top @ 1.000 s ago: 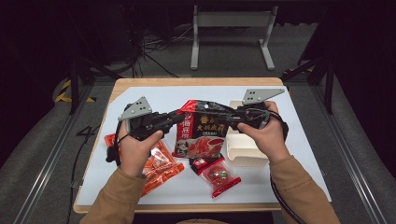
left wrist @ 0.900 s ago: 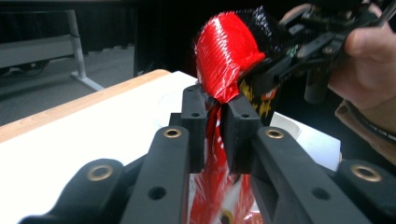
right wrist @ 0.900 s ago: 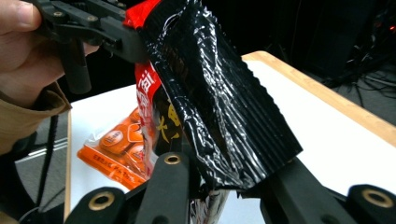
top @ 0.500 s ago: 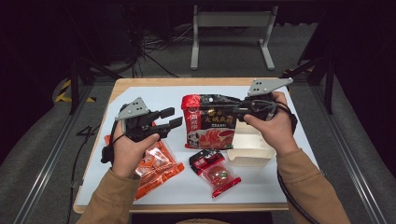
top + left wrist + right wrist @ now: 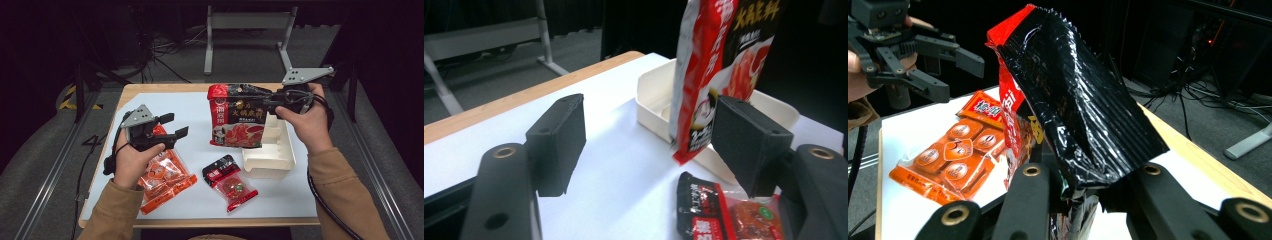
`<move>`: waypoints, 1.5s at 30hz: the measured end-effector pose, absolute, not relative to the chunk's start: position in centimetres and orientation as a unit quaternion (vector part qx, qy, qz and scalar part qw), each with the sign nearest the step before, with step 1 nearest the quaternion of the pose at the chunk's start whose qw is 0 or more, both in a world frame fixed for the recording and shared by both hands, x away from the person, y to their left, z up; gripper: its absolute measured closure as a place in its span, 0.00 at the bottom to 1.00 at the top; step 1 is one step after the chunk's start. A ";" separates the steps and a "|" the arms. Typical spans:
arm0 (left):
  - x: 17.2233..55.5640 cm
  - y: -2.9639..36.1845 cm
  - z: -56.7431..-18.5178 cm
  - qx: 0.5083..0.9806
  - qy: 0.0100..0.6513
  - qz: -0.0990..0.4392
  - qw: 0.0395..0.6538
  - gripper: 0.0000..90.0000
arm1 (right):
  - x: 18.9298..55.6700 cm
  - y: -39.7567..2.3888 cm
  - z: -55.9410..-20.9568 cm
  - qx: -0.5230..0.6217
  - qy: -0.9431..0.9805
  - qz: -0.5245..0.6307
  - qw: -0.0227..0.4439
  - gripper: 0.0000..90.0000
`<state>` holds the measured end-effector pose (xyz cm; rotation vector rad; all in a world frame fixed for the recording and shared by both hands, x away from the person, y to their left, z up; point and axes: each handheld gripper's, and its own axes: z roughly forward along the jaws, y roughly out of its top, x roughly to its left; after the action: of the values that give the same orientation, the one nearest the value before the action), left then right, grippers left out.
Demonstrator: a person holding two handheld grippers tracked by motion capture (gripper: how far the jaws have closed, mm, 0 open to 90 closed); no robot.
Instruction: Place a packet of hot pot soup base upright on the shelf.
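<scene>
Currently the right gripper point(image 5: 274, 101) pinches the top edge of the red-and-black pouch point(image 5: 237, 119), which hangs upright, long axis vertical, above the white tray point(image 5: 270, 159) on the table point(image 5: 196, 106). The left gripper point(image 5: 176, 126) has just been opening; its jaws stand spread with nothing between them, above the orange packet point(image 5: 162, 177). From the right gripper view the pouch's crinkled black back point(image 5: 1078, 105) shows, while the left gripper view shows its printed front hanging over the tray's near corner.

The tall red and black foil soup-base pouch point(image 5: 724, 65) carries large yellow Chinese characters, "火锅底料" point(image 5: 243, 113); print on the other packets is too small to read
</scene>
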<state>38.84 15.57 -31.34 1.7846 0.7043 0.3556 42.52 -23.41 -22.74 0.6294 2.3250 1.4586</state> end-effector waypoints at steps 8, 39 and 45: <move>39.2 16.4 -31.7 0.752 0.314 0.152 0.558 0.31 | 43.8 -24.7 -22.2 0.236 0.804 0.514 0.181 0.85; 39.8 17.9 -31.9 0.733 0.351 0.160 0.561 0.25 | 48.6 -28.7 -22.9 0.252 0.793 0.493 0.257 0.85; 39.9 18.0 -32.0 0.733 0.351 0.162 0.559 0.25 | 49.1 -29.2 -23.6 0.249 0.793 0.488 0.265 0.85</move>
<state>39.86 17.97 -31.96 1.7293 0.8267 0.3817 49.14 -29.19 -23.60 0.6739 2.1429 1.3184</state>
